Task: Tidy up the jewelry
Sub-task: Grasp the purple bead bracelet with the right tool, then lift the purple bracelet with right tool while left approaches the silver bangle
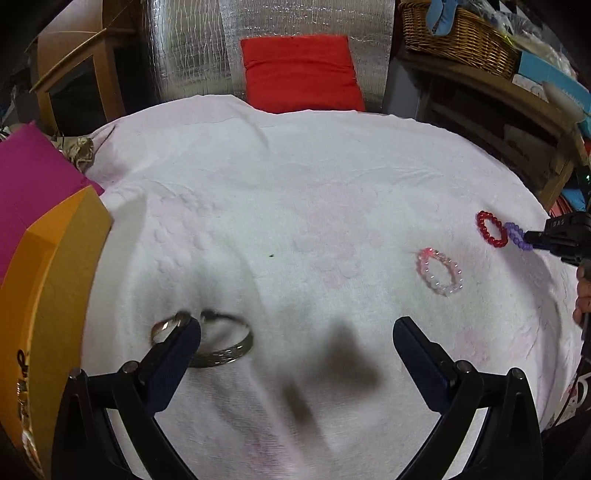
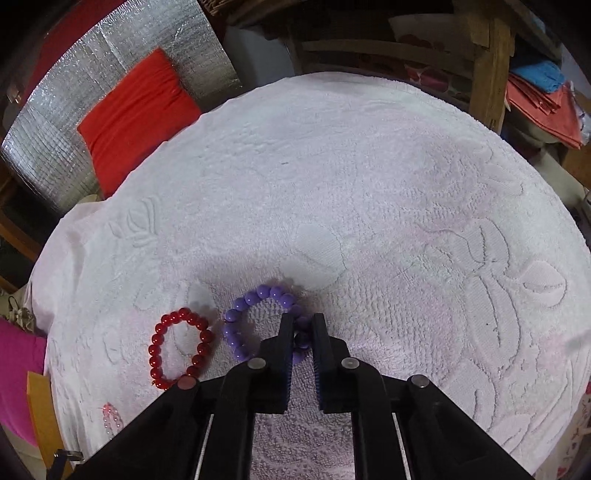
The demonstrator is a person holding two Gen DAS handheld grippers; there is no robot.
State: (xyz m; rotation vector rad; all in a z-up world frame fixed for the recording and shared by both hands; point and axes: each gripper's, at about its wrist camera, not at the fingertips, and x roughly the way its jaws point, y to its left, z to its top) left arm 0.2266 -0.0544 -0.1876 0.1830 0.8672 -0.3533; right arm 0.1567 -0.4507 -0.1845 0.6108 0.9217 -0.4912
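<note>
In the right wrist view my right gripper (image 2: pixel 301 326) is shut on the near side of a purple bead bracelet (image 2: pixel 255 299) lying on the white towel (image 2: pixel 369 192). A red bead bracelet (image 2: pixel 180 349) lies just left of it, and a pale pink bracelet (image 2: pixel 110 421) shows at the lower left. In the left wrist view my left gripper (image 1: pixel 295 330) is open and empty. Its left finger (image 1: pixel 173 350) overlaps silver bangles (image 1: pixel 218 343) on the towel (image 1: pixel 295 184). The pink bracelet (image 1: pixel 439 271), red bracelet (image 1: pixel 489 229) and purple bracelet (image 1: pixel 517 236) lie at the right, with the right gripper (image 1: pixel 530 238) on the purple one.
An orange box (image 1: pixel 48 295) with a magenta lid (image 1: pixel 33 184) stands at the towel's left edge. A red cushion (image 1: pixel 301 74) leans on silver foil behind. A wicker basket (image 1: pixel 458 33) and wooden shelves (image 1: pixel 517 110) stand at the right.
</note>
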